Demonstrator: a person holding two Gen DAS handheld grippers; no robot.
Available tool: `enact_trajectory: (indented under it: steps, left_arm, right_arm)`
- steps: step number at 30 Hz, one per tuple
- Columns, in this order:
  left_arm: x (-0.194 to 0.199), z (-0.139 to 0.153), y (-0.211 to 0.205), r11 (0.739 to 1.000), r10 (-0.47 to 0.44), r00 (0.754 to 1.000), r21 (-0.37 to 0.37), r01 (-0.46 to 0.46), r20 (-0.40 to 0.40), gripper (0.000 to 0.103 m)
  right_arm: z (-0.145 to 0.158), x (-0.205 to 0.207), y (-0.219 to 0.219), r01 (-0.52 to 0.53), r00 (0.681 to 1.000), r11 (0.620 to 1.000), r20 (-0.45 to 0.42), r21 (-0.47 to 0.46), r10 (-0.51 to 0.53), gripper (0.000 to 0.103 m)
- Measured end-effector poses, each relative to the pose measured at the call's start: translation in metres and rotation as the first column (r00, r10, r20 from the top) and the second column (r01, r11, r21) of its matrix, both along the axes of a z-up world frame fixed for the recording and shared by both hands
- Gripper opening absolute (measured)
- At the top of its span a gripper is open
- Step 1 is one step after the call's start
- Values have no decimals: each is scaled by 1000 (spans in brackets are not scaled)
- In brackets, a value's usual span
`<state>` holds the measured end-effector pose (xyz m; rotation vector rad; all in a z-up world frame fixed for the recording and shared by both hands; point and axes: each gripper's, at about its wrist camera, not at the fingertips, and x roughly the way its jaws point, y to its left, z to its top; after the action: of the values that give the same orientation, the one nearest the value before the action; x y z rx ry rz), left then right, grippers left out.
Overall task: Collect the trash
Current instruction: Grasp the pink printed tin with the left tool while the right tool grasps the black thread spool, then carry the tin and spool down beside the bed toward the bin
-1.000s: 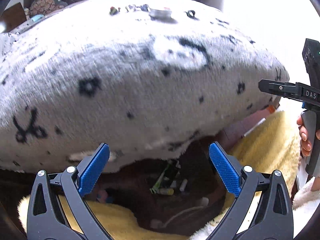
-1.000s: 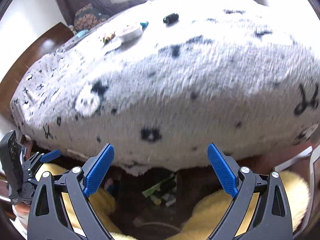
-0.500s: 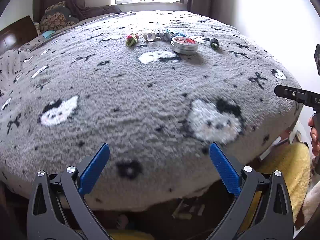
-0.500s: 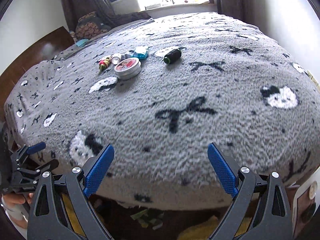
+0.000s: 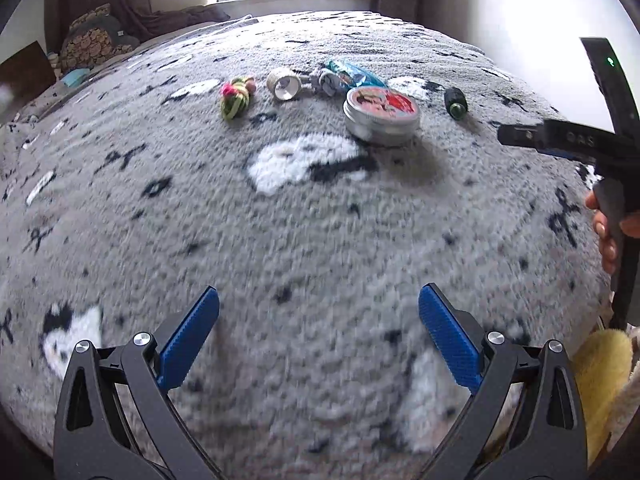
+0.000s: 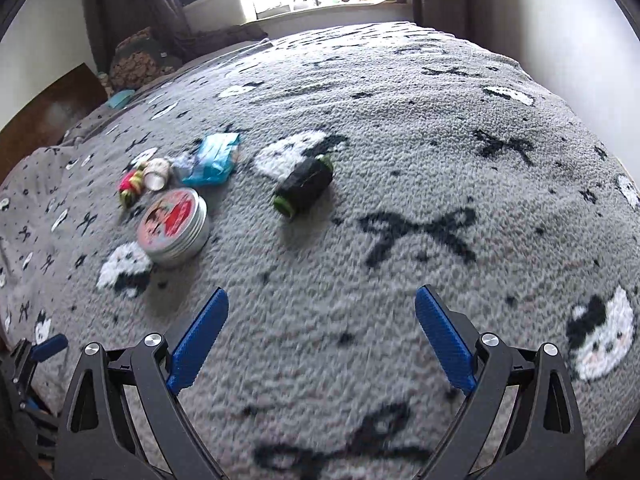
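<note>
On a grey patterned blanket lie a round tin (image 5: 382,114) (image 6: 173,227), a black thread spool with green ends (image 5: 455,102) (image 6: 305,186), a blue crinkled wrapper (image 5: 347,73) (image 6: 213,158), a small tape roll (image 5: 283,84) (image 6: 157,173) and a pink-and-green knotted bundle (image 5: 235,97) (image 6: 130,188). My left gripper (image 5: 319,336) is open and empty, well short of the items. My right gripper (image 6: 321,332) is open and empty, nearer than the spool. The right gripper also shows at the right edge of the left wrist view (image 5: 560,140).
The blanket (image 6: 420,168) covers a bed that fills both views. Patterned cushions (image 5: 90,42) and a dark curtain lie at the far left by a bright window. A wooden headboard (image 6: 52,112) stands at the left. A yellow fluffy cloth (image 5: 600,364) sits below the bed edge.
Both grippers have risen from the bed's edge and moved forward over the blanket. The items are much closer now. The clutter under the bed has dropped out of view.
</note>
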<state>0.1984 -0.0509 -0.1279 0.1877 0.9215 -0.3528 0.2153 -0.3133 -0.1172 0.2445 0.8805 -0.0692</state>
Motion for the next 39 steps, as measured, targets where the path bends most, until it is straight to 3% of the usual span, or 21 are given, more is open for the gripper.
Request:
enact_trajectory:
  steps: [11,15,16,17,24,26,30,39]
  left_arm:
    - [72,2,-52,997,-27,998,-77,31,52,95]
    - [92,-1,-70,996,-19,999,-91,23,46,95]
    - [97,-2,-73,996,-17,999,-89,21,42,95]
    - [101,-3,-78,996,-15,999,-85,19,39,95]
    - [117,-5,-97,995,-21,1000,-96,22,15,94]
    - [121,-8,-100,996,-15,1000,-93,16,5,88]
    - [127,-9,-96,996,16,1000,-88,-17,-15,67]
    - [100,-4,-71,997,12,999,-81,-15,-36,66]
  right_arm:
    - [-16,86,-5,78,996,996,-46,30,-77,92]
    - [-18,96,-2,99,994,994,-51,-44,-102,56]
    - [-18,97,-3,89,995,995,-42,-40,-90,44]
    - [-17,98,-4,76,996,997,-36,-34,-77,39]
    - [-17,97,-5,42,999,998,-29,-39,-44,38]
    - [-17,95,-7,35,999,999,-28,-26,-36,38]
    - [-16,90,-12,32,999,999,-32,-5,-32,35]
    - [7,52,-7,-7,1000,999,-19,-36,7,30]
